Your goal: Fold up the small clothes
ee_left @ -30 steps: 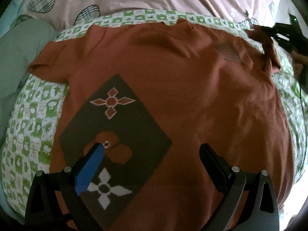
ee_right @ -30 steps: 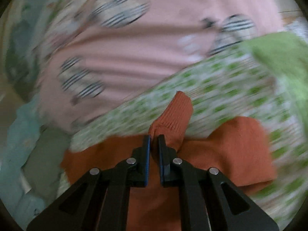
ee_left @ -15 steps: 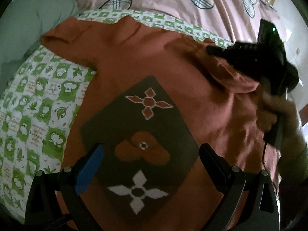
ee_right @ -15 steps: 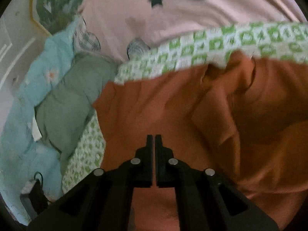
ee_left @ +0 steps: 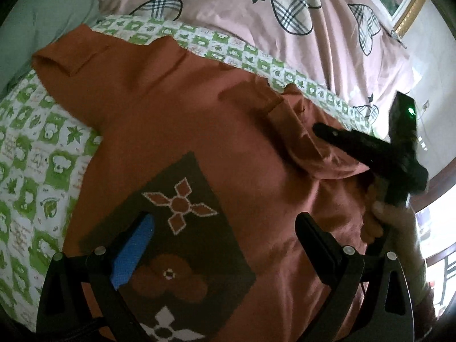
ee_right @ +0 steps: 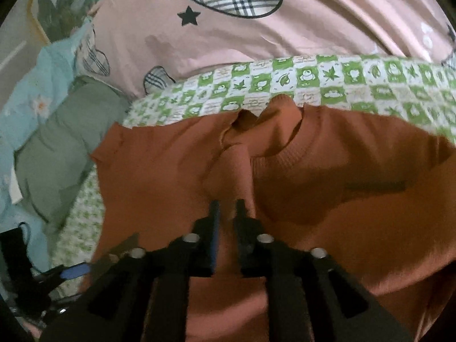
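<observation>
A small rust-orange T-shirt (ee_left: 176,119) with a dark diamond print (ee_left: 182,242) lies on a green-and-white checked sheet (ee_left: 34,154). My left gripper (ee_left: 225,230) is open and empty, low over the print. My right gripper (ee_right: 227,203) is shut on a fold of the shirt's right sleeve (ee_right: 236,165), which is pulled inward over the body next to the collar (ee_right: 282,131). It also shows in the left wrist view (ee_left: 319,128), with the folded sleeve (ee_left: 302,131) under it. The left sleeve (ee_left: 65,57) lies spread out flat.
A pink quilt with plaid hearts (ee_left: 256,8) lies behind the shirt. A grey-green garment (ee_right: 57,142) and light blue bedding (ee_right: 40,79) lie to the left. A wall and picture frame (ee_left: 407,5) are at the far right.
My right gripper carried the right sleeve from the outer edge inward over the shirt's body. My left gripper shifted up over the print, still open.
</observation>
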